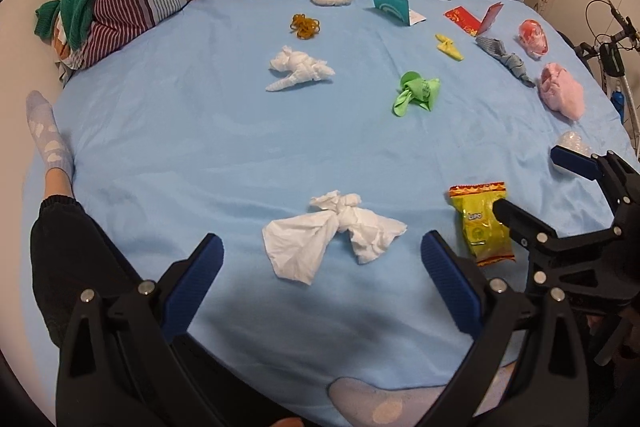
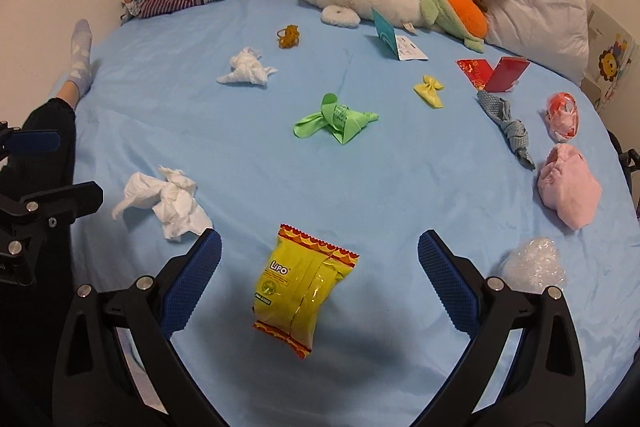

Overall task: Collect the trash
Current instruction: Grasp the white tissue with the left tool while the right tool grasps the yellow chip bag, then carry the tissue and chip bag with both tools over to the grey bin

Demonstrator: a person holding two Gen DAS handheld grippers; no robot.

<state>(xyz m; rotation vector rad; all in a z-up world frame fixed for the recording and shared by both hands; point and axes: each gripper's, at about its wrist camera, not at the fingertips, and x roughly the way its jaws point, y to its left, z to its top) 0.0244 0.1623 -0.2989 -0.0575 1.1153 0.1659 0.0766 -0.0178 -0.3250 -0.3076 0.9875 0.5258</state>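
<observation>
Right wrist view: yellow snack packet (image 2: 302, 285) lies lengthwise, pointing away, between the spread-apart right tool (image 2: 319, 259) fingers

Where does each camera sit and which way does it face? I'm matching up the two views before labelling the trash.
Left wrist: on the left gripper, open, facing the white tissue toward the pillows; a socked foot and the right gripper show.
Right wrist: on the right gripper, open, over the yellow snack packet; the left gripper shows at left.
Shared: blue sheet, tissue, packet, green wrapper.
</observation>
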